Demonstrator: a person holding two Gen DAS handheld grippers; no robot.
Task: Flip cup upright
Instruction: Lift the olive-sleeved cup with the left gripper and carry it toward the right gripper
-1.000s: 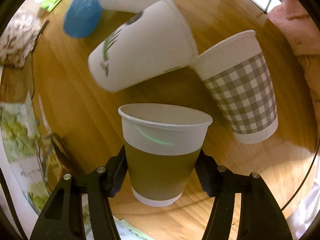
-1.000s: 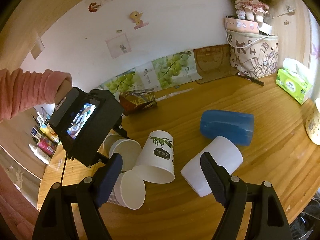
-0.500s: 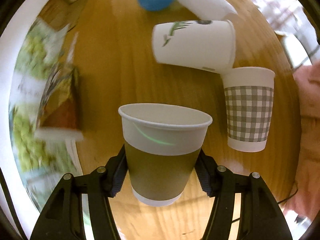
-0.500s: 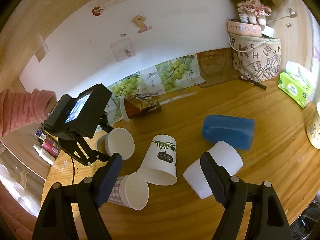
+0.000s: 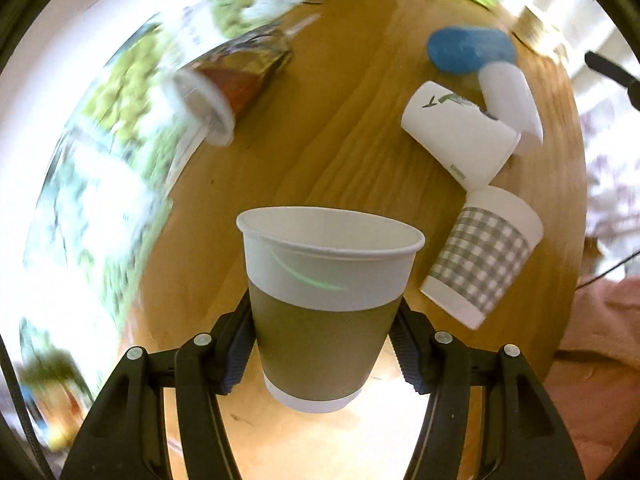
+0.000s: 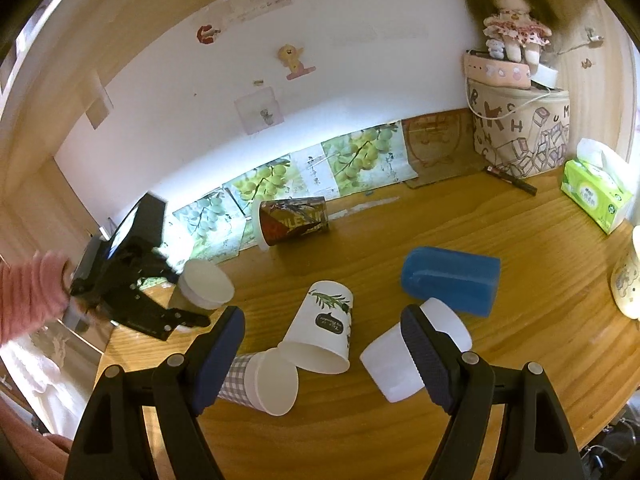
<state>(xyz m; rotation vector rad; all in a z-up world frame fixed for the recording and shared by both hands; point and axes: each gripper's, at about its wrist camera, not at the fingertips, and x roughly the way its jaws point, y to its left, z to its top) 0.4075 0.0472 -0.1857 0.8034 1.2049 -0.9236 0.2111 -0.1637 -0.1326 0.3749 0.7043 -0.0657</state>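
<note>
Between the left hand-held gripper's [image 5: 322,344] fingers sits the olive cup [image 5: 326,304], gripped; backdrop blurred, perhaps posters.

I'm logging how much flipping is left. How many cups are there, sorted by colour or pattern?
Olive-sleeved paper cup, held in the left tongs: 1
Grey-checked paper cup: 1
White leaf-print paper cup: 1
Plain white plastic cup: 1
Blue plastic cup: 1
Dark printed paper cup: 1
Total: 6

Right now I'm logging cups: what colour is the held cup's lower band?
Olive-brown on the cup, clearest in the left wrist view.
</note>
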